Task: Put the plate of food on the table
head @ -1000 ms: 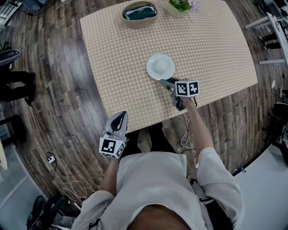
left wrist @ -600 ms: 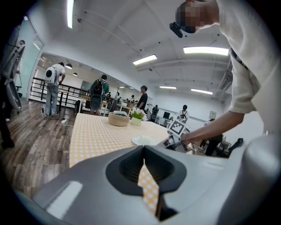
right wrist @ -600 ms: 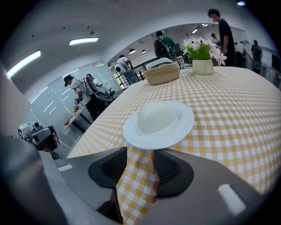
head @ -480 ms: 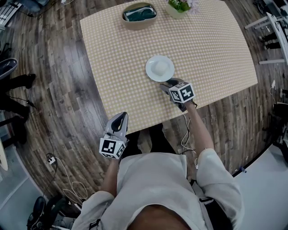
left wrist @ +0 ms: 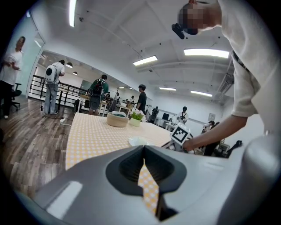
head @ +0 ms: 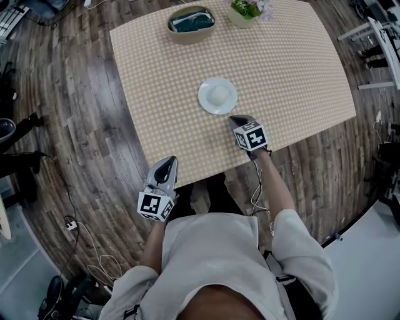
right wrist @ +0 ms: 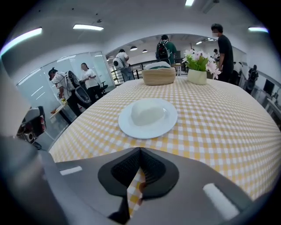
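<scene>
Now left hand-held gripper [head: 165, 162] and just-closed right hand-held gripper [head: 235, 119] are both clamped empty.

Rectangular table under a yellow-and-white checked cloth [head: 294, 75], standing on a dark wood-plank floor [head: 75, 125]. Just ahead of the right gripper [head: 235, 119] (jaws just closed, nothing between them): round white plate [head: 230, 104], flat on the cloth, bearing a pale mound of food [head: 219, 94]. Well beyond, at the far edge: oval tan basket [head: 187, 35] with dark green contents, and a small pale pot of flowers [head: 245, 12] to its right.

woven basket [head: 190, 35] just beside potted flowers [head: 244, 10], wood floor [head: 75, 125] all around
</scene>
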Tool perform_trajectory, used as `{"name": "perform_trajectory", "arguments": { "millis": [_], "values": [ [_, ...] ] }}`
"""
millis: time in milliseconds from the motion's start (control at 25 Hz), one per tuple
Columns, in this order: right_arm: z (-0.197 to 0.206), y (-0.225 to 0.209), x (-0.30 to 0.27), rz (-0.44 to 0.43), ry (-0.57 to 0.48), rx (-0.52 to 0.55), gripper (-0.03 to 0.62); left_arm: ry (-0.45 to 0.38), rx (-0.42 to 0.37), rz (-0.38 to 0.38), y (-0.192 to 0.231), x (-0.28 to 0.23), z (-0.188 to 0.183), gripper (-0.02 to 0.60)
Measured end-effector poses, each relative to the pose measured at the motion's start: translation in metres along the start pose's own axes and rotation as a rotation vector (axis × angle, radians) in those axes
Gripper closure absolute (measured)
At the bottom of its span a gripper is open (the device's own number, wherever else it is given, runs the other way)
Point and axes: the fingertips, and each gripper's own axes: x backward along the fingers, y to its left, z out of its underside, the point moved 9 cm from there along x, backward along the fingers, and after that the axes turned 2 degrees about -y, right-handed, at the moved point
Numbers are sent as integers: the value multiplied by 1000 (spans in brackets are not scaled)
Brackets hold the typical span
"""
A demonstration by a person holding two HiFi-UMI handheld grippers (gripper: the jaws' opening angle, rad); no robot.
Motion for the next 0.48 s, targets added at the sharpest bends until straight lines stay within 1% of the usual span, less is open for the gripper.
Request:
{"name": "perform_trajectory", "arguments": {
  "millis": [120, 200, 360, 480],
  "values": [
    [9, 2, 8, 44, -108, -48, 595, 2, -7, 3, -2, -1, -3, 571],
    [14, 6, 15, 71, -155, -66, 595, 1, -17, 9, -2, -2, -5, 572],
    [19, 26, 31, 90, -193, -41, 595, -2, -37, 33, -2, -2, -10, 572],
    [22, 45, 48, 93, -224, -29, 595, -5, -55, 67, -3, -5, -15, 571]
  ]
}}
